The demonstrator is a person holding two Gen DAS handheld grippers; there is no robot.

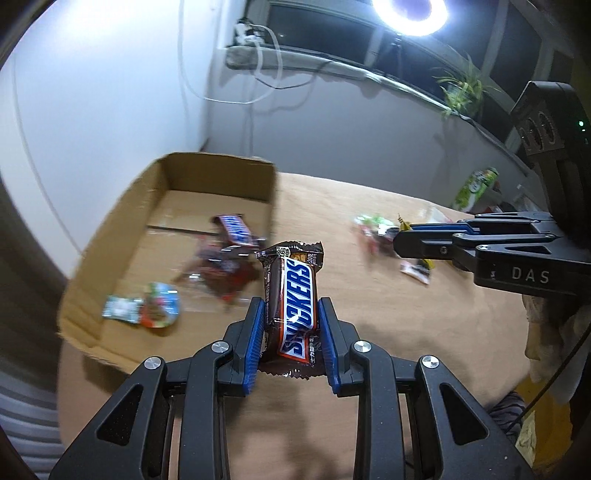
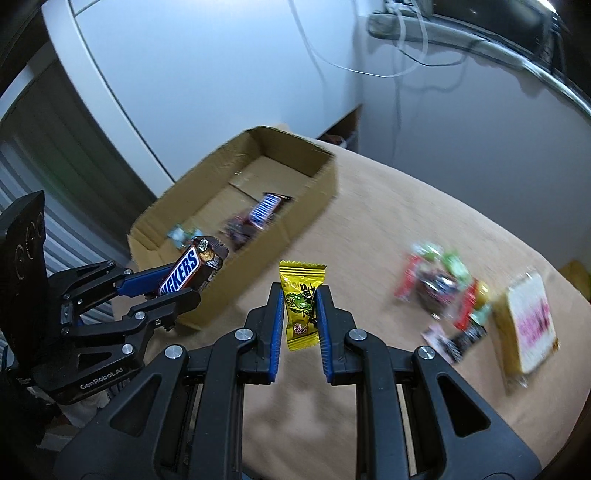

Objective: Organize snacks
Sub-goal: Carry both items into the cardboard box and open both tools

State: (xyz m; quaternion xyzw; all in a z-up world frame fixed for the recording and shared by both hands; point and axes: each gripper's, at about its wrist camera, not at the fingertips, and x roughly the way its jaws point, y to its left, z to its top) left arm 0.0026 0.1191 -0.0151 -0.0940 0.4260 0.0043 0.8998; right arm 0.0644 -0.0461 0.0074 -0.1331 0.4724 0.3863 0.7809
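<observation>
My left gripper (image 1: 291,306) is shut on a brown Snickers bar (image 1: 293,299), held upright above the tan tabletop just right of the cardboard box (image 1: 110,236). The right wrist view shows that same Snickers bar (image 2: 192,267) at the box's near corner. My right gripper (image 2: 300,291) is shut on a small yellow candy packet (image 2: 301,306), lifted over the table right of the cardboard box (image 2: 207,295). Inside the box lie another Snickers bar (image 1: 236,229), dark wrappers and a light blue packet (image 1: 122,308). In the left wrist view my right gripper (image 1: 400,240) enters from the right.
A heap of loose snacks (image 2: 443,291) lies on the tan cloth at the right, with a flat yellow and white packet (image 2: 528,325) beside it. A green packet (image 1: 476,186) stands at the table's far edge. A ring light (image 1: 410,14) and a plant (image 1: 461,88) are by the window.
</observation>
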